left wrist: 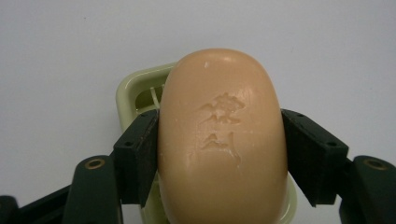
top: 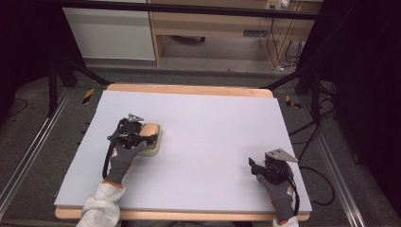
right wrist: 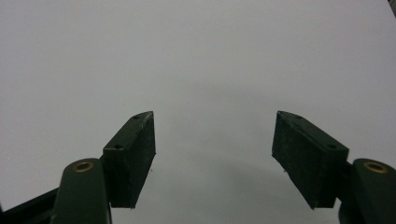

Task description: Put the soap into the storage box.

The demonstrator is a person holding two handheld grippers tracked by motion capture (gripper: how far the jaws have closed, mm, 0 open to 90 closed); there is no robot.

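Note:
An oval peach-coloured soap bar (left wrist: 222, 135) with stamped characters lies over a pale green soap dish (left wrist: 135, 86). My left gripper (left wrist: 219, 135) is shut on the soap, one black pad pressed against each long side. From above, the soap (top: 150, 129) and dish (top: 156, 147) sit at the left middle of the table, with the left gripper (top: 144, 137) reaching in from the left. At the front right, my right gripper (top: 254, 166) rests low over the bare surface. Its jaws stand wide apart in the right gripper view (right wrist: 214, 140), with nothing between them.
A pale grey mat (top: 208, 118) covers a wooden table. Cables trail off the table's right side. Dark frame legs and a wooden cabinet (top: 213, 28) stand beyond the far edge.

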